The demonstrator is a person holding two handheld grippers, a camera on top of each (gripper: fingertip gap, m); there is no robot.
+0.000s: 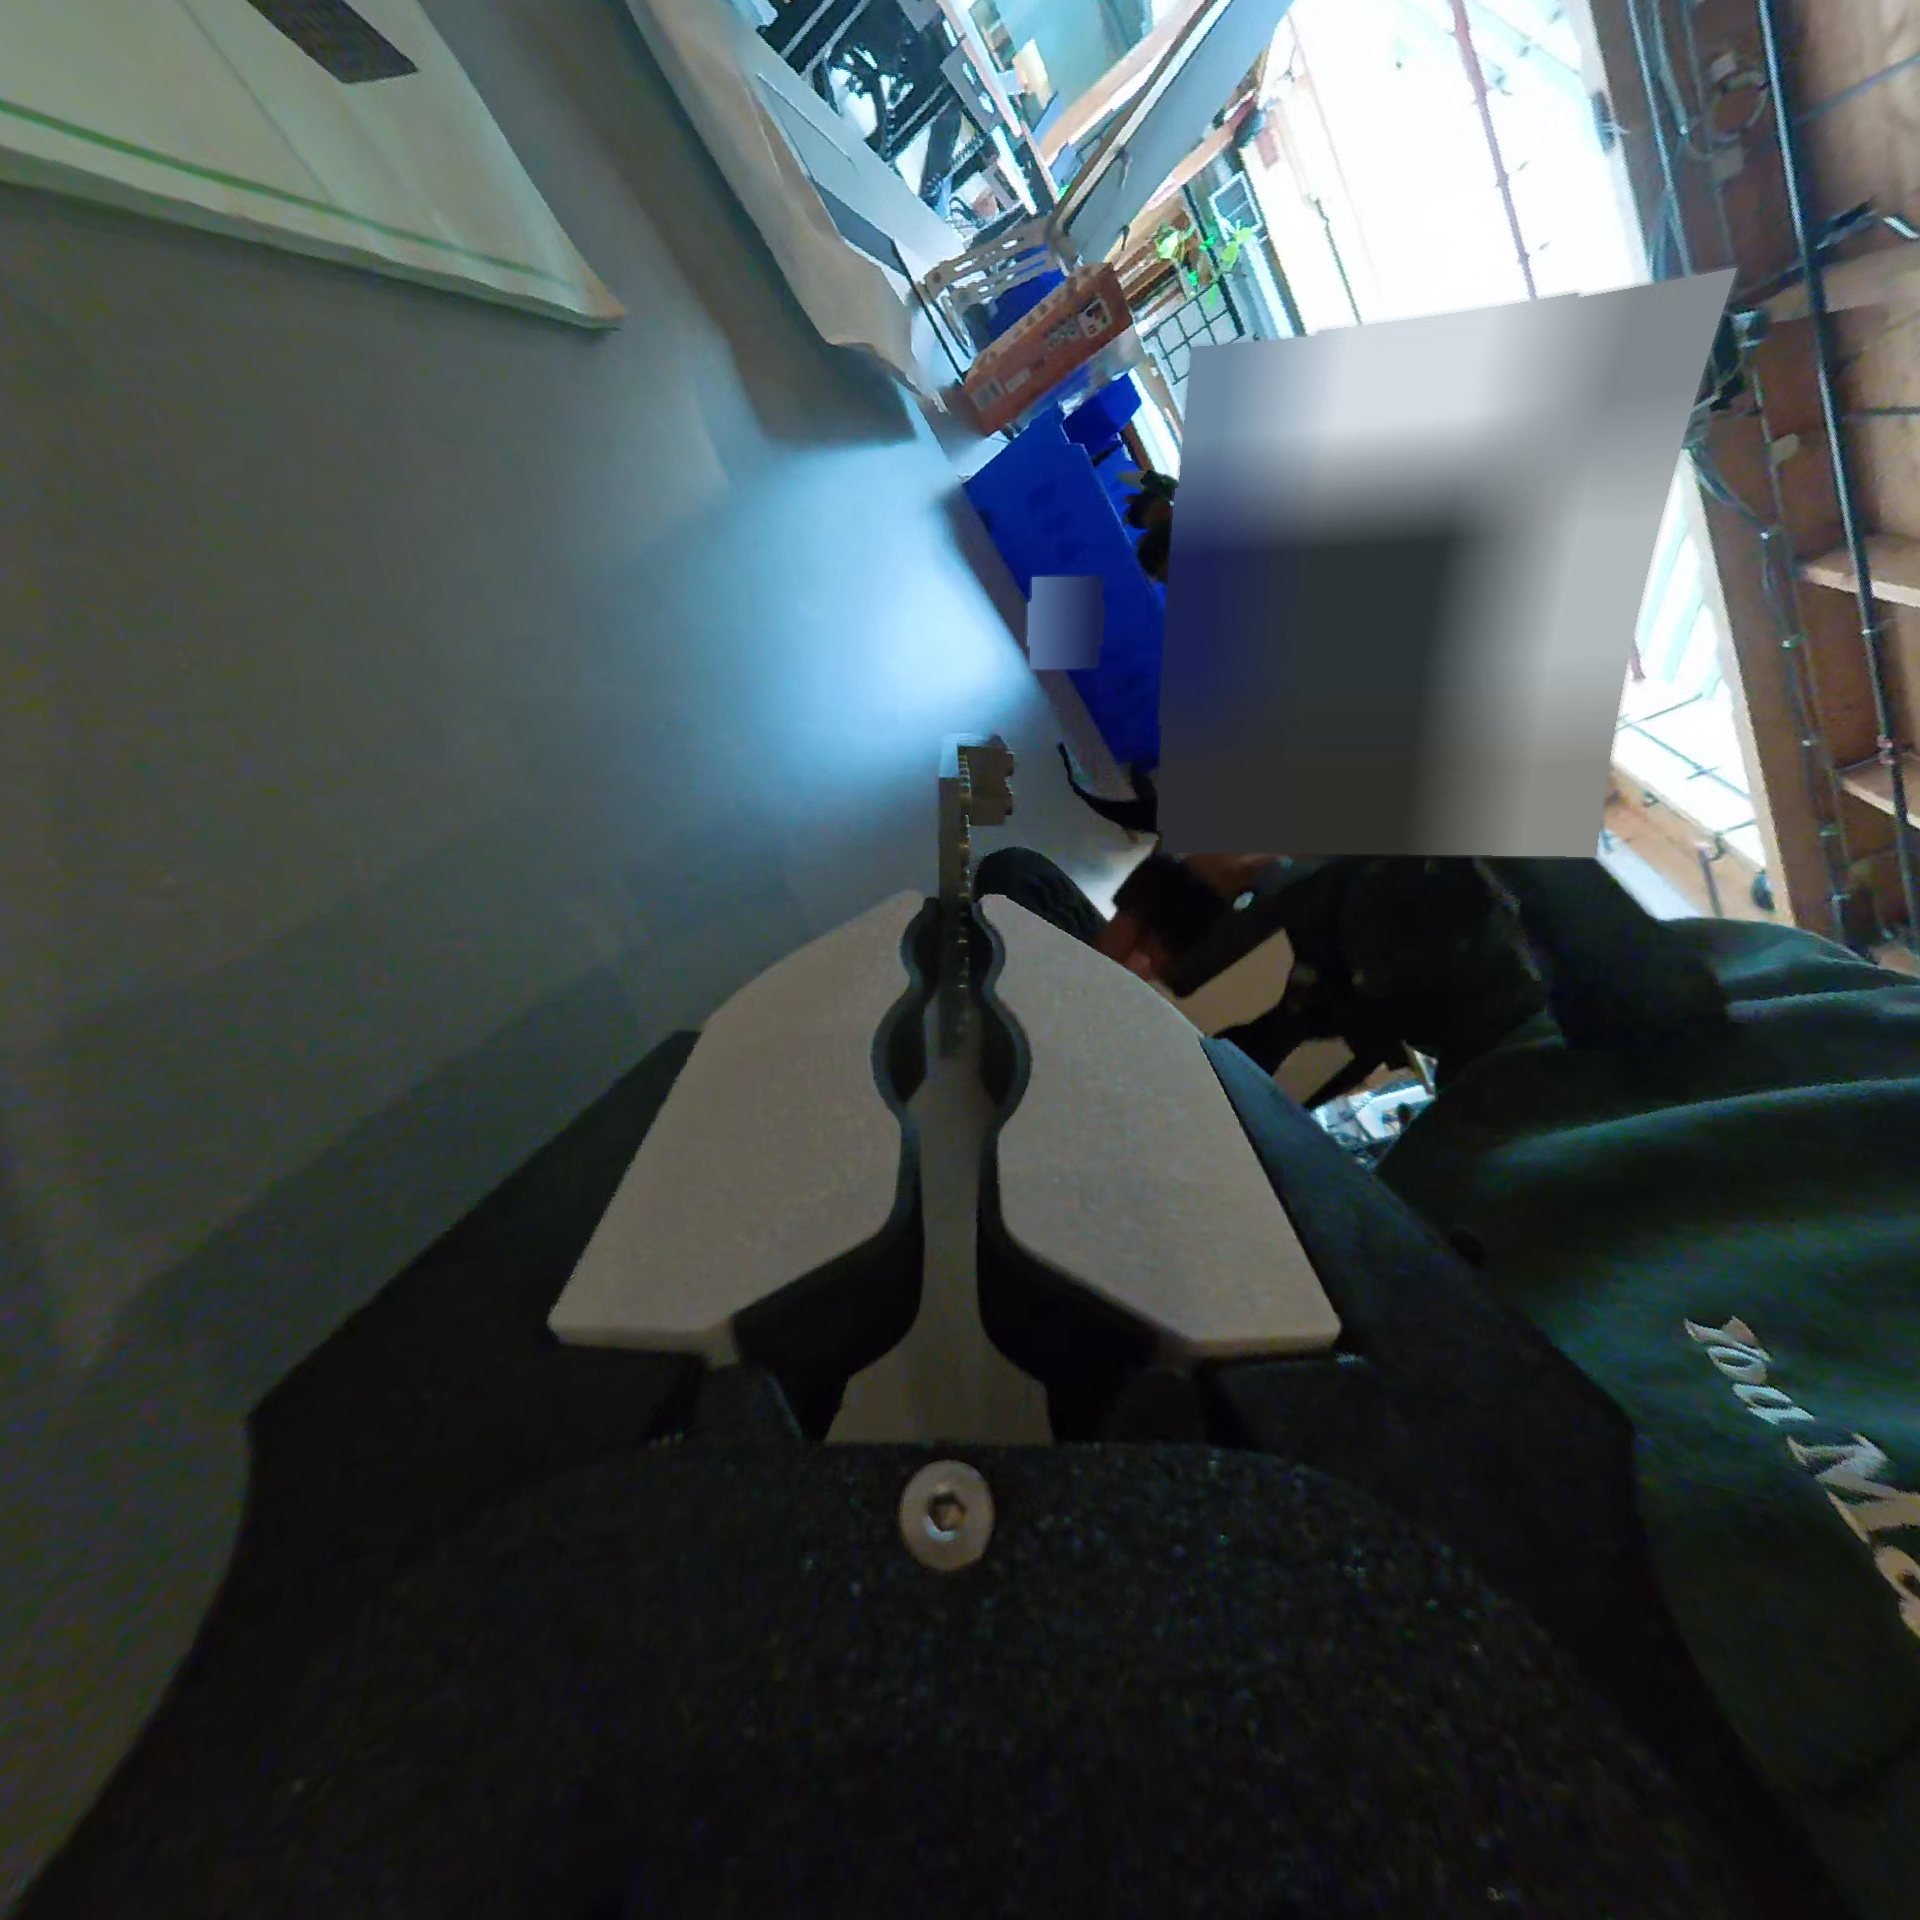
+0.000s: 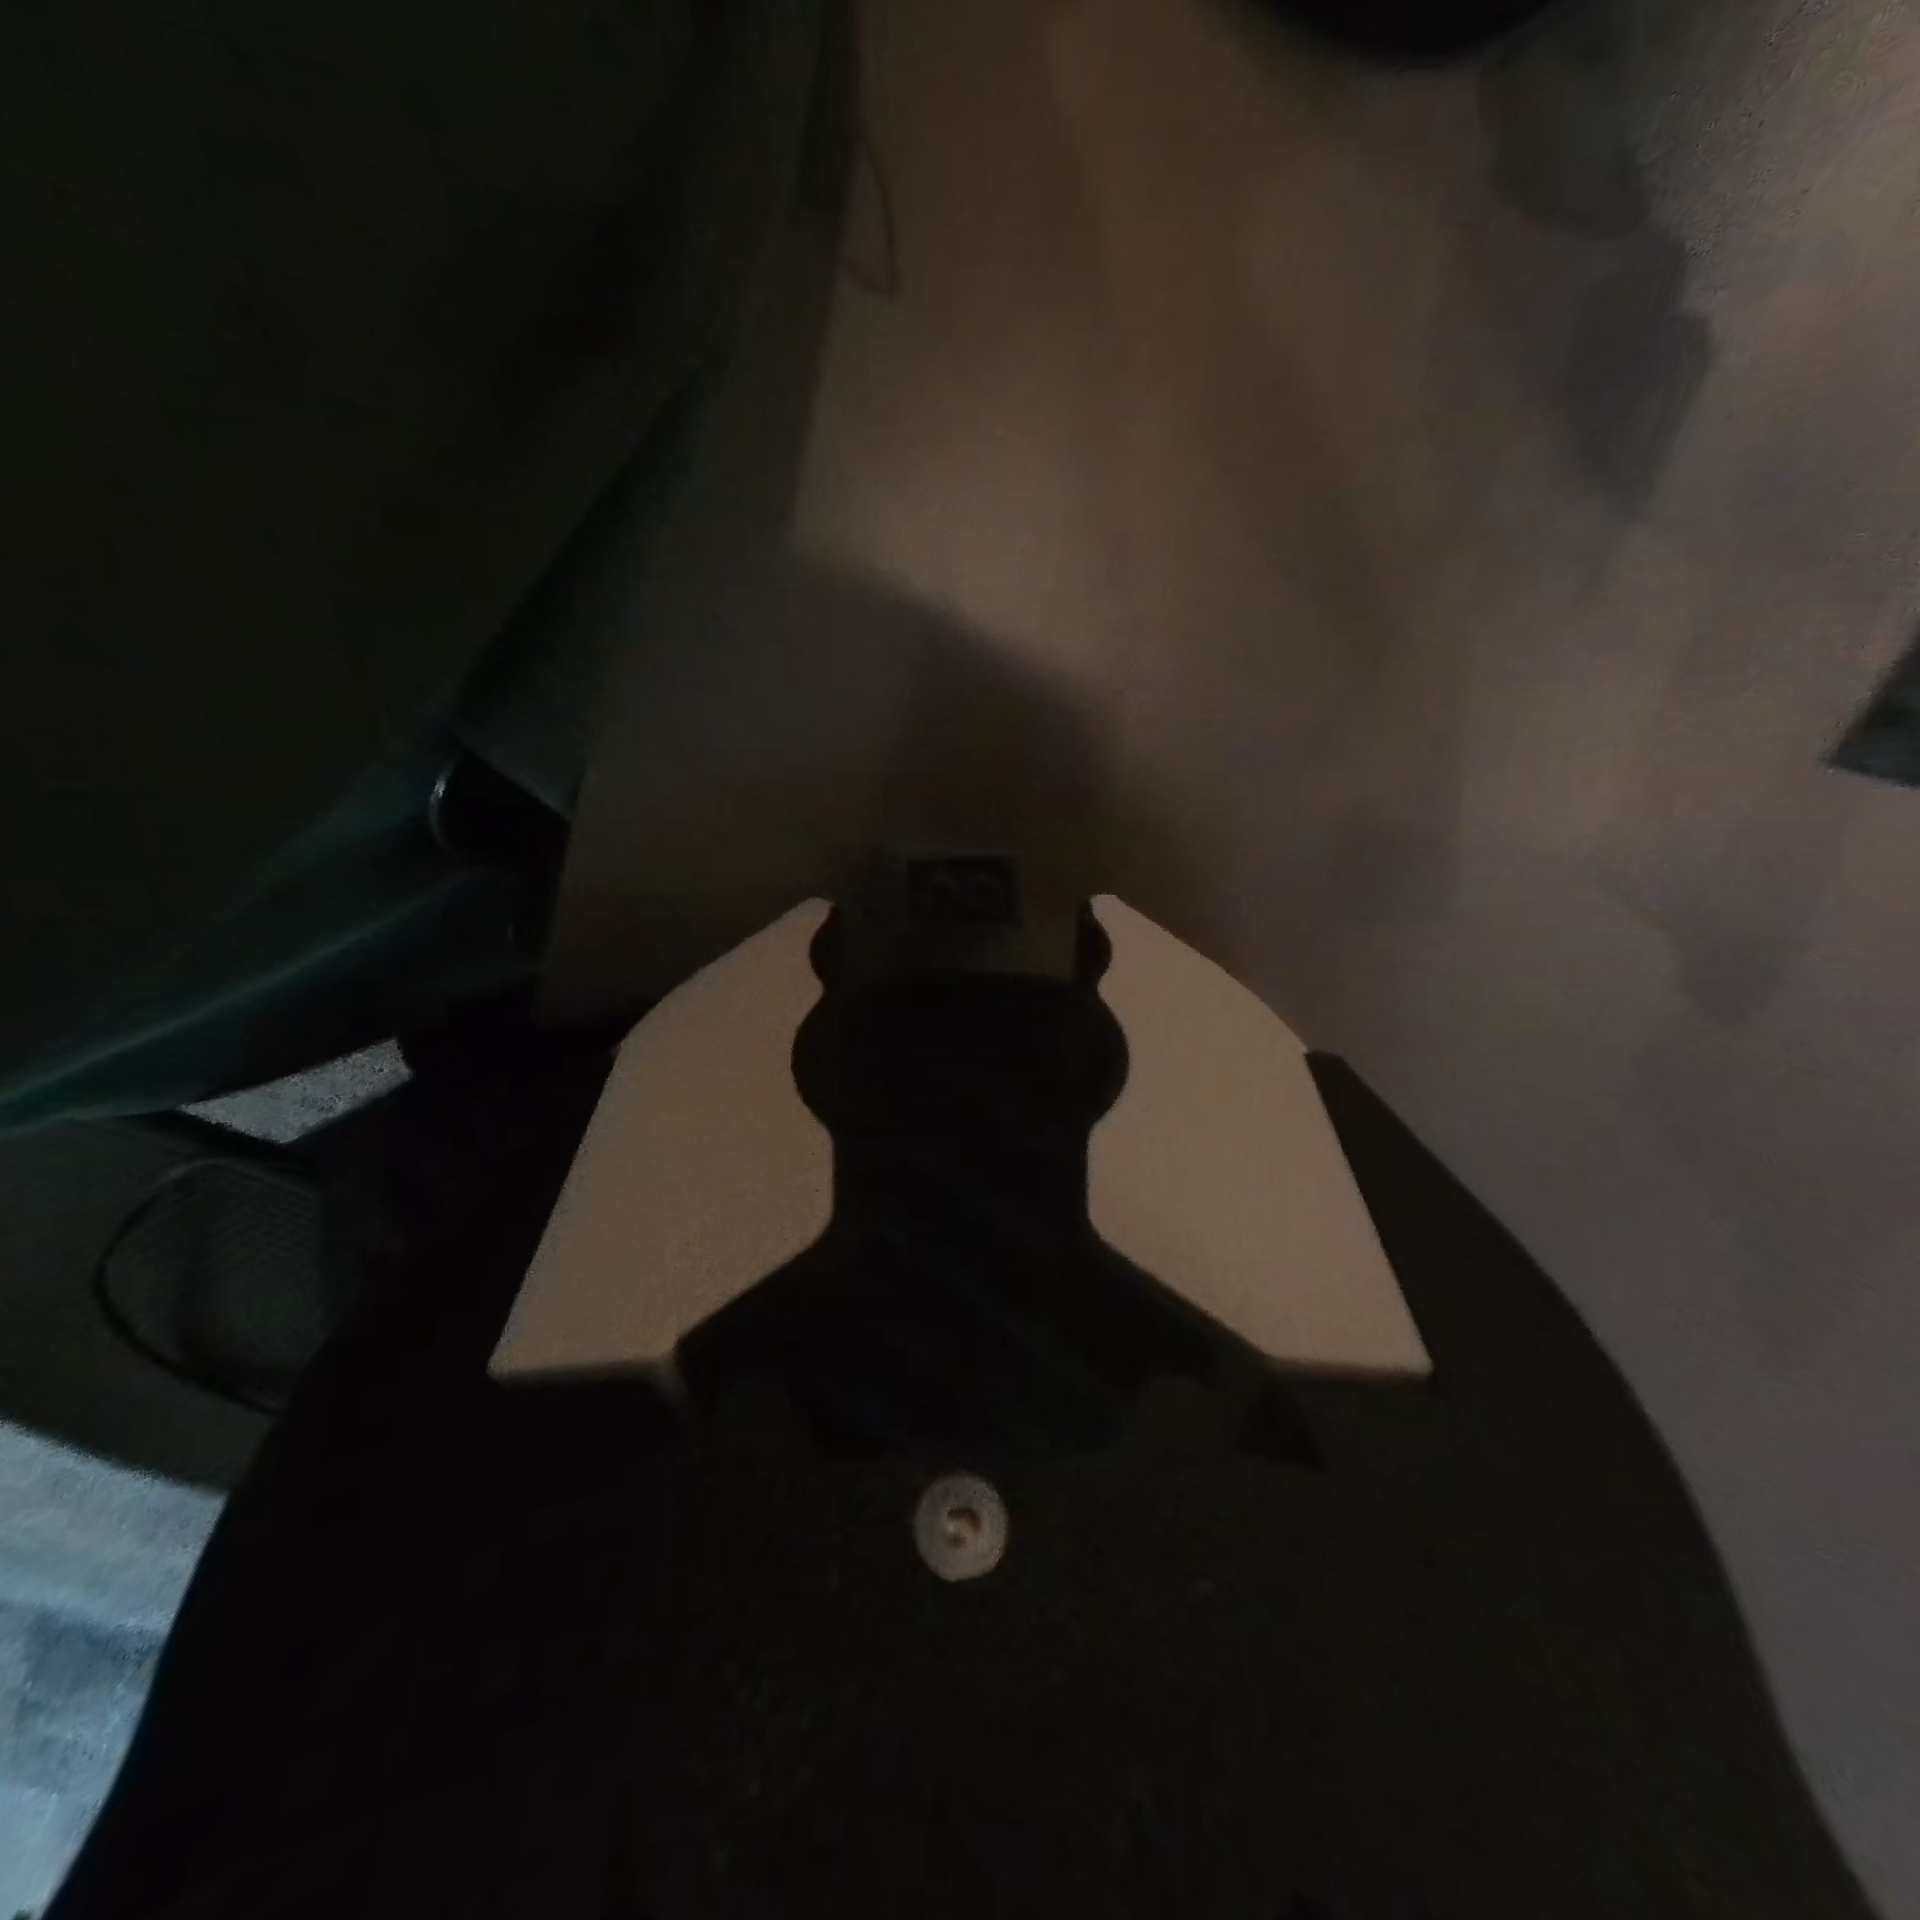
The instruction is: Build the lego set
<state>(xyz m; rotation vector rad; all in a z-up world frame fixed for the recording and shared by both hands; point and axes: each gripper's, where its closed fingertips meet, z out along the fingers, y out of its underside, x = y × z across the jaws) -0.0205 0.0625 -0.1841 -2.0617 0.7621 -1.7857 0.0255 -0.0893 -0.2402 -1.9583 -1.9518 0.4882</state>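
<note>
Grey table (image 1: 312,727) behind, we're pinching a thin plate (image 1: 961,862) lengthwise in our left gripper (image 1: 953,935); our right gripper (image 2: 961,925) is clamping a small brick (image 2: 961,909) crosswise.

Left wrist view: lower end of the thin grey toothed piece (image 1: 956,883) is buried between the pads of the left hand-held gripper (image 1: 954,925), so its full length can't be read. The right hand-held gripper (image 1: 1262,987), farther off, is mostly hidden behind a dark sleeve (image 1: 1662,1195); jaw state unreadable there. Blue bins (image 1: 1070,540) partly covered.

Right wrist view: very dark and soft. Small block (image 2: 961,914) between the fingertips of the right hand-held gripper (image 2: 961,935) has no readable colour or detail. Contact with the pads can't be confirmed. Tabletop (image 2: 1351,520) is mottled blur; a dark shape (image 2: 1886,743) is cut by the right edge.
</note>
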